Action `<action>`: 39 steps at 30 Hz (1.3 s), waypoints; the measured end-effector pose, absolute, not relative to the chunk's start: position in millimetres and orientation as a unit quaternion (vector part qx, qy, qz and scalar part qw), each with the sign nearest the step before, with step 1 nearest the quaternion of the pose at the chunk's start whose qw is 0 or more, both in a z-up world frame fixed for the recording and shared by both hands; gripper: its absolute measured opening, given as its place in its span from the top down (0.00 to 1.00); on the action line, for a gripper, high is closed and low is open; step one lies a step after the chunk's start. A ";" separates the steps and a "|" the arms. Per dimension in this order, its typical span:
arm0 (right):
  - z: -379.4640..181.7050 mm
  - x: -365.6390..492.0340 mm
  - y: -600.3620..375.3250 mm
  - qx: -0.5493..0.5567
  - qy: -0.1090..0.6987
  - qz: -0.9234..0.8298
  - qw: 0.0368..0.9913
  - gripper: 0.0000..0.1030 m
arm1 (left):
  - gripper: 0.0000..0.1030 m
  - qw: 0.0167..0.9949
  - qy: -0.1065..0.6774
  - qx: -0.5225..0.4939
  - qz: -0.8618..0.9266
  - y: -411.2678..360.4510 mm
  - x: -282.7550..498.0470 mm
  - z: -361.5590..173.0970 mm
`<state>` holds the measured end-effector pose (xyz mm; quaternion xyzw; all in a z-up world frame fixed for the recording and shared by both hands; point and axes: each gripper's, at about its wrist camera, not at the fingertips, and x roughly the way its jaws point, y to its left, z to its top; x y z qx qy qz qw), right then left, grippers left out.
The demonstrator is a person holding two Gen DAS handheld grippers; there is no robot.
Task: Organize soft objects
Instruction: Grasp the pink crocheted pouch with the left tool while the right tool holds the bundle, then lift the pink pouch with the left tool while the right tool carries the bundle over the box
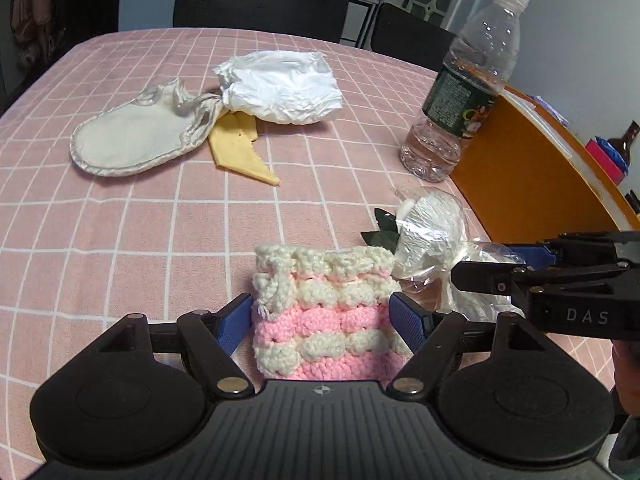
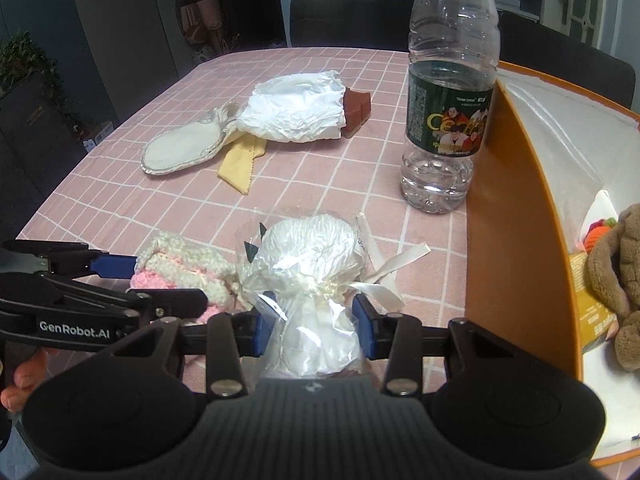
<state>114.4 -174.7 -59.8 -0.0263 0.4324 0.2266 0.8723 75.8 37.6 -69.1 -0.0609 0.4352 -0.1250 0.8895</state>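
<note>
A pink-and-cream crocheted pouch (image 1: pixel 326 312) lies on the pink checked tablecloth (image 1: pixel 120 240). My left gripper (image 1: pixel 322 320) stands open around it, a blue pad close to each side. Just to its right lies a white bundle wrapped in clear cellophane (image 2: pixel 316 264), tied with a cream ribbon. My right gripper (image 2: pixel 314 330) is shut on the lower part of this bundle, its blue pads pressing the wrap from both sides. In the left wrist view the right gripper's fingers (image 1: pixel 536 252) reach in from the right beside the bundle (image 1: pixel 432 232).
Farther back lie a white slipper (image 1: pixel 132 140), a yellow cloth (image 1: pixel 240 152), a crumpled white plastic bag (image 1: pixel 280 88) and a brown block (image 2: pixel 358 114). A water bottle (image 2: pixel 448 100) stands beside an orange box (image 2: pixel 512 240) that holds a brown plush toy (image 2: pixel 616 280). Dark chairs stand behind the table.
</note>
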 end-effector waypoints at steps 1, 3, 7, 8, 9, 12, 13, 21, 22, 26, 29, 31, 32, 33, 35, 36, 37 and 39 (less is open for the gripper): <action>-59.9 114.6 -174.3 -0.027 0.433 0.227 0.872 0.57 | 0.12 0.891 0.432 -0.050 -0.126 34.6 74.8 -68.6; -60.2 115.4 -173.2 -0.030 0.434 0.228 0.871 0.57 | 0.13 0.893 0.430 -0.036 -0.129 31.3 74.1 -68.7; -62.9 117.9 -172.4 -0.031 0.438 0.228 0.869 0.56 | 0.38 0.893 0.430 -0.033 -0.132 30.4 74.8 -70.1; -63.8 118.4 -171.7 -0.032 0.439 0.229 0.868 0.56 | 0.42 0.894 0.426 -0.027 -0.133 29.8 73.7 -69.9; -64.7 118.7 -171.1 -0.034 0.441 0.230 0.867 0.56 | 0.45 0.896 0.423 -0.024 -0.133 29.0 72.5 -69.5; -68.3 119.3 -169.6 -0.032 0.443 0.234 0.865 0.59 | 0.58 0.904 0.408 -0.004 -0.126 24.8 67.6 -67.7; -68.5 118.9 -169.2 -0.033 0.442 0.235 0.865 0.62 | 0.61 0.907 0.403 0.001 -0.124 23.8 66.3 -66.8; -48.1 99.6 -166.8 -0.056 0.399 0.230 0.886 0.72 | 0.71 0.930 0.346 -0.026 -0.119 33.4 50.8 -46.1; -40.9 96.5 -168.0 -0.056 0.390 0.232 0.889 0.72 | 0.71 0.934 0.336 -0.029 -0.118 34.0 48.6 -39.2; -8.5 82.8 -179.3 -0.052 0.348 0.234 0.906 0.72 | 0.71 0.949 0.286 -0.031 -0.126 31.3 37.3 -5.7; 18.8 74.3 -195.8 -0.048 0.312 0.224 0.922 0.72 | 0.71 0.959 0.245 -0.026 -0.139 21.9 30.5 20.7; 35.0 70.3 -209.5 -0.051 0.289 0.204 0.934 0.72 | 0.71 0.963 0.221 -0.020 -0.153 10.8 28.0 36.5; 42.0 69.2 -217.0 -0.055 0.280 0.192 0.939 0.72 | 0.71 0.964 0.210 -0.016 -0.161 4.5 27.4 43.6; 48.3 68.8 -225.1 -0.058 0.273 0.181 0.943 0.72 | 0.71 0.965 0.199 -0.011 -0.170 -2.9 27.2 50.5; 58.7 70.2 -243.1 -0.062 0.265 0.156 0.949 0.72 | 0.71 0.966 0.182 0.004 -0.186 -21.3 29.2 62.0; 62.7 71.7 -252.3 -0.063 0.264 0.145 0.952 0.72 | 0.71 0.965 0.174 0.013 -0.194 -31.1 30.8 66.2; 65.8 73.4 -261.2 -0.065 0.263 0.135 0.953 0.72 | 0.71 0.965 0.167 0.022 -0.200 -41.6 32.6 70.0; 69.6 78.2 -277.5 -0.067 0.263 0.115 0.956 0.72 | 0.71 0.964 0.157 0.039 -0.213 -62.0 39.1 75.1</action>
